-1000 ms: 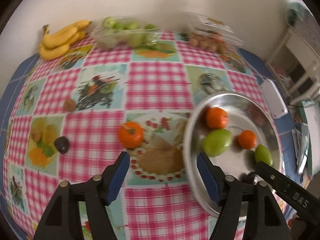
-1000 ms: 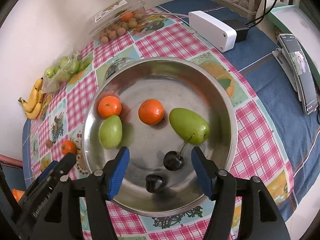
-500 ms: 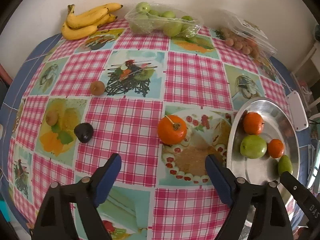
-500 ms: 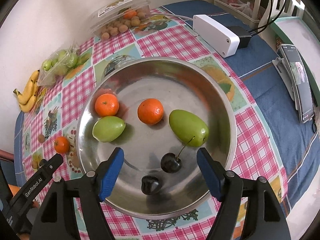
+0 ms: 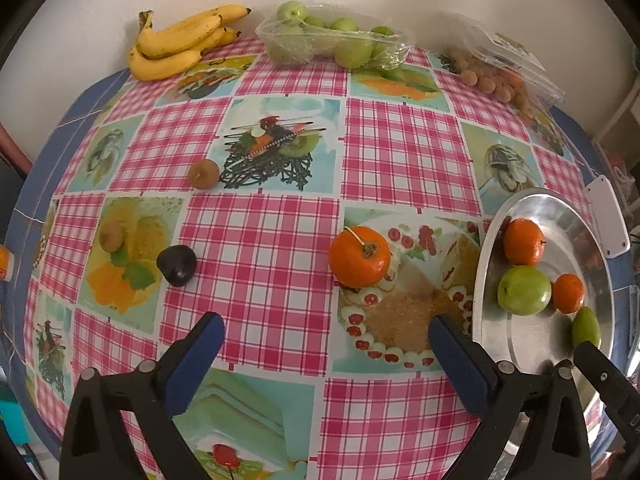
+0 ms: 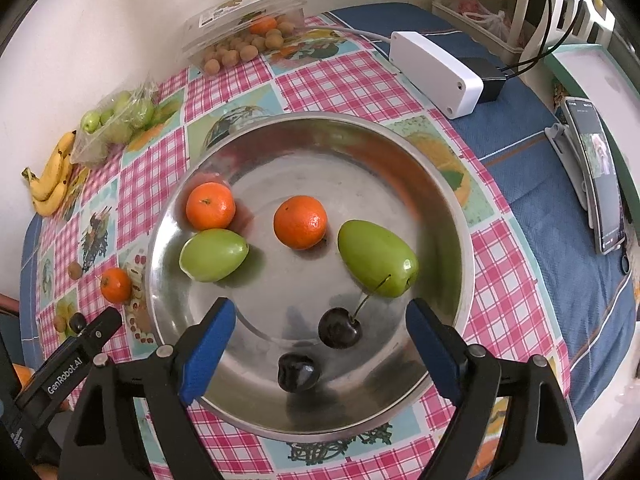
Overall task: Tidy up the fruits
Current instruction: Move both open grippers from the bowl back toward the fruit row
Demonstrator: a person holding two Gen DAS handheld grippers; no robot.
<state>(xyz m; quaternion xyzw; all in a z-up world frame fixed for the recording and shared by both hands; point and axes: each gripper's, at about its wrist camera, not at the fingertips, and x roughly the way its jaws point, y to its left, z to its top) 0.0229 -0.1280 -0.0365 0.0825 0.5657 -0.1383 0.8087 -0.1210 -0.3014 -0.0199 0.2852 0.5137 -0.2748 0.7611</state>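
1. Currently left gripper (image 5: 326, 354) has just spread its fingers wide, nothing between, above the stemmed orange mandarin (image 5: 359, 256) loose on the checked tabletop (image 5: 260, 240).
2. Right gripper (image 6: 320, 338), fingers likewise just widened and empty, hovers over the round steel tray (image 6: 460, 216) collecting fruit.
3. Open cloth surrounds the mandarin; tray rim near.

Pink-and-white checked cloth (image 5: 260, 248) with turquoise picture squares; orange tangerines (image 6: 300, 222), green fruits (image 6: 378, 258), yellow bananas (image 5: 180, 44), silver bowl (image 6: 460, 216), dark cherries (image 6: 340, 328).
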